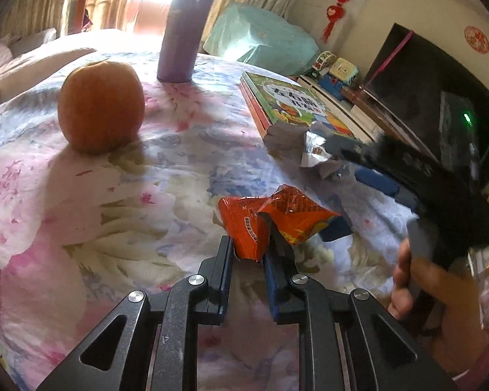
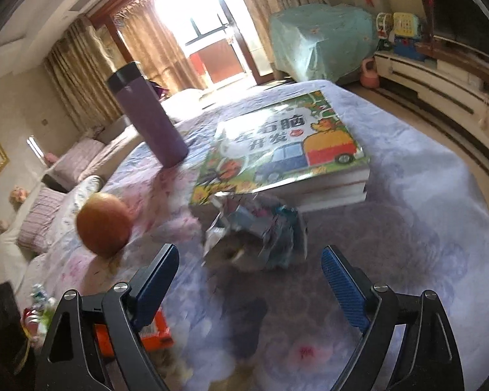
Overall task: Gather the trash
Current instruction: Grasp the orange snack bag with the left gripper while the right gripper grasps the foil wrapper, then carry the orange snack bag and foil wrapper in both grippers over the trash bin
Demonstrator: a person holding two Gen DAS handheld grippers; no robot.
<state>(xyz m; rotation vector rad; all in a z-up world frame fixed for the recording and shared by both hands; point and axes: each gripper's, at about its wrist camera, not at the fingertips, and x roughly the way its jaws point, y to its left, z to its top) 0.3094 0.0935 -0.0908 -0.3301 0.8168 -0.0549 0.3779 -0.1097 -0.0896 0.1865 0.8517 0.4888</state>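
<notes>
With the orange wrapper (image 1: 270, 218) pinched in the left gripper (image 1: 249, 251) well in front of the book (image 2: 277, 150), the spread right gripper (image 2: 249, 267) was best closed squarely on the silver wrapper (image 2: 254, 224) touching the book's near edge.

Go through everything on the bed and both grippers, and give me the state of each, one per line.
Left gripper: shut on the orange wrapper.
Orange wrapper: crumpled, pinched at one end.
Right gripper: open, empty, aimed at the silver wrapper.
Silver wrapper: crumpled, lying loose against the books.
Apple: whole, resting on the bedspread.
Purple flask: upright, lid on.
Books: stacked flat, closed.
</notes>
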